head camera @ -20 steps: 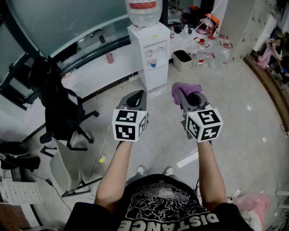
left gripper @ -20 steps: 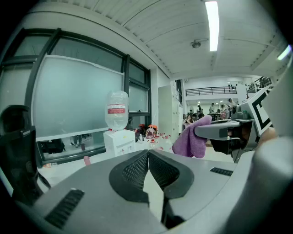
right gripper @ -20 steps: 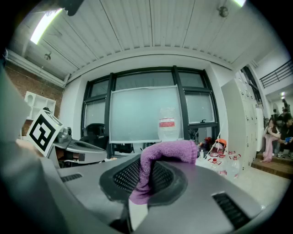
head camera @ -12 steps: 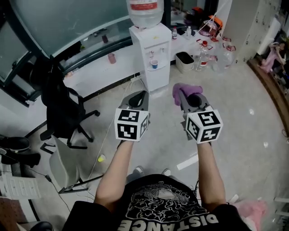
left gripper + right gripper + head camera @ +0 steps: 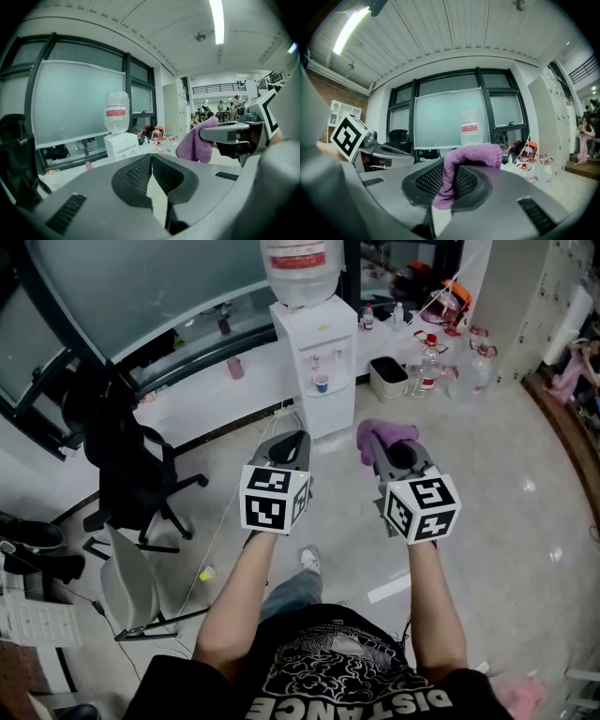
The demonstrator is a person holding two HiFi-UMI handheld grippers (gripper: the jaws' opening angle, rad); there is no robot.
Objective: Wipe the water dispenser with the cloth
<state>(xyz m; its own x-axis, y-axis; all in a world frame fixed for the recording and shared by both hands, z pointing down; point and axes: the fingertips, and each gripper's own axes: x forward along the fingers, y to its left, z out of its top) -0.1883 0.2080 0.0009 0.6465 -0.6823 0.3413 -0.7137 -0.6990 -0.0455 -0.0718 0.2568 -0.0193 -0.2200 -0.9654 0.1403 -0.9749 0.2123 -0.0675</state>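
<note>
Cloth (image 5: 386, 432) pinched in right claw (image 5: 375, 448); left claw (image 5: 296, 440) pressed together; shirt (image 5: 342, 667) reads DISTANCE.

Bright, even light from ceiling strip lights (image 5: 216, 21); gripper views bend and darken at edges.

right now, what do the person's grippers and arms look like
Both the left gripper and right gripper have smooth grey moulded bodies tapering to two jaws lined with black mesh-textured pads. Each carries a white cube with black square markers at its rear. The forearms are bare; the person wears a black short-sleeved T-shirt with white print.
</note>
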